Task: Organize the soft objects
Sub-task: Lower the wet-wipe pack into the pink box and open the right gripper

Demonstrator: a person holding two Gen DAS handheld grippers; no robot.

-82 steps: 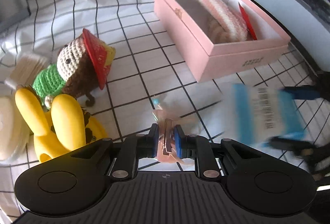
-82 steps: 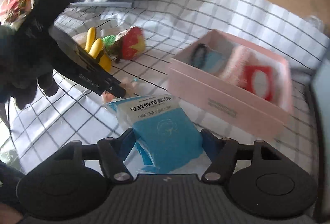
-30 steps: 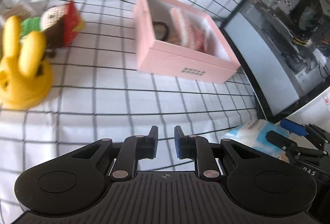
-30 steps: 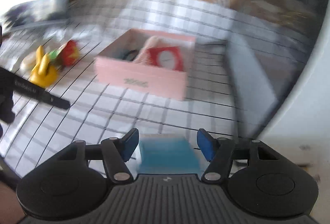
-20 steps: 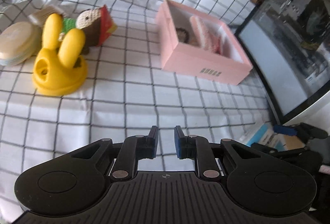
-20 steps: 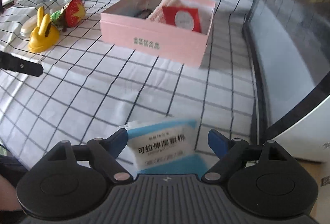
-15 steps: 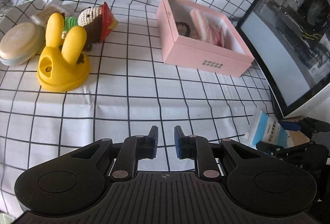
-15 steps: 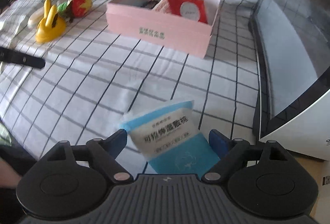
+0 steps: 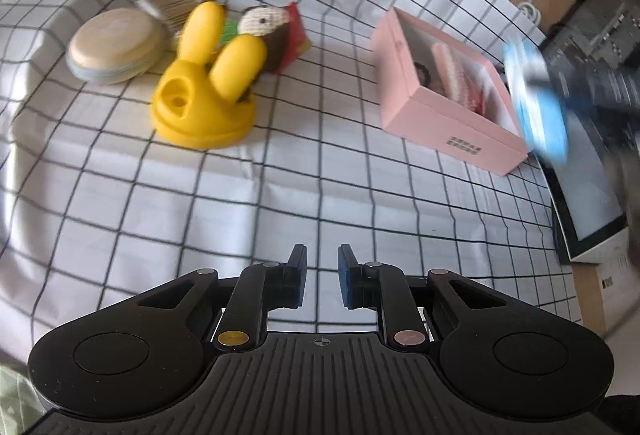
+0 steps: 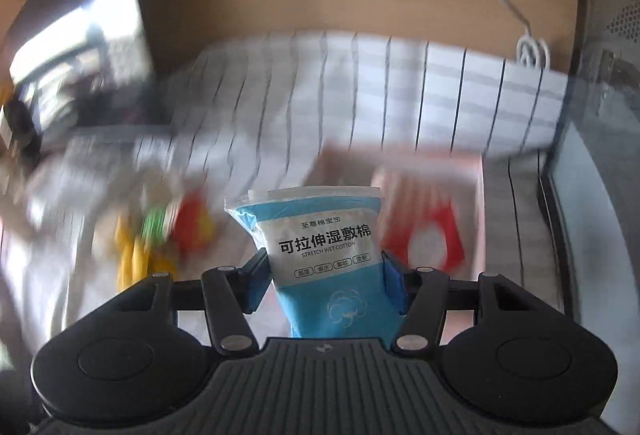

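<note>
The blue cotton-pad pouch (image 10: 326,255) is pinched upright in the closing right tool (image 10: 325,285), with the open pink box (image 10: 424,171) just ahead and slightly right, while the left tool (image 9: 322,277), nearly pressed together and empty, is held farther off

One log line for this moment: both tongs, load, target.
left tongs: near shut, empty | right tongs: closing on blue cotton pack, pads on its sides | pink box: open, partly filled

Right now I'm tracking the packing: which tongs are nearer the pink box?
Right. The right tongs, closing on the blue cotton pack, are beside the pink box; the left tongs sit well short of it, over bare cloth.
</note>
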